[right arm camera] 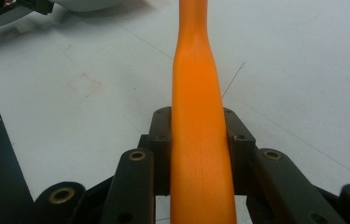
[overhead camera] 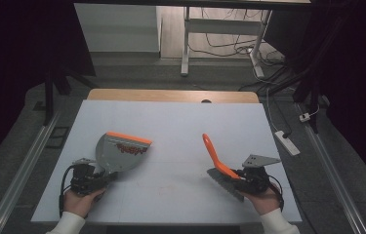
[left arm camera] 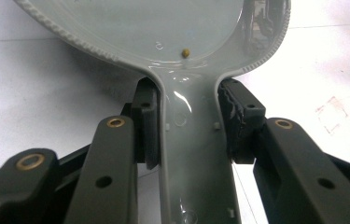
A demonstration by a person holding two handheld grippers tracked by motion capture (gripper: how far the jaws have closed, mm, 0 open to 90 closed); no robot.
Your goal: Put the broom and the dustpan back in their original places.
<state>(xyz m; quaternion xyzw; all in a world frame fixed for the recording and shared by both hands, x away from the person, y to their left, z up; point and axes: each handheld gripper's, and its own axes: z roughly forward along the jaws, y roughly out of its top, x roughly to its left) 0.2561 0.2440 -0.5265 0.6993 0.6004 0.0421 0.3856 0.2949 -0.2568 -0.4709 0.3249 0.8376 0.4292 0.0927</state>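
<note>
High view: the left claw (overhead camera: 103, 178), lower left of the frame, is clamped on the handle of a grey dustpan (overhead camera: 120, 155) lying on the white table (overhead camera: 171, 126), with red bits (overhead camera: 132, 149) heaped by its orange lip. At lower right, the right claw (overhead camera: 239, 175) grips the orange handle of a brush (overhead camera: 215, 155), bristles toward the bottom edge. Left gripper view shows one small tan crumb (left arm camera: 186, 53) in the pan.

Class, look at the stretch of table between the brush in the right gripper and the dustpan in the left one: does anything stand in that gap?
Nothing visible does. The white table lies bare between the brush and the dustpan.
</note>
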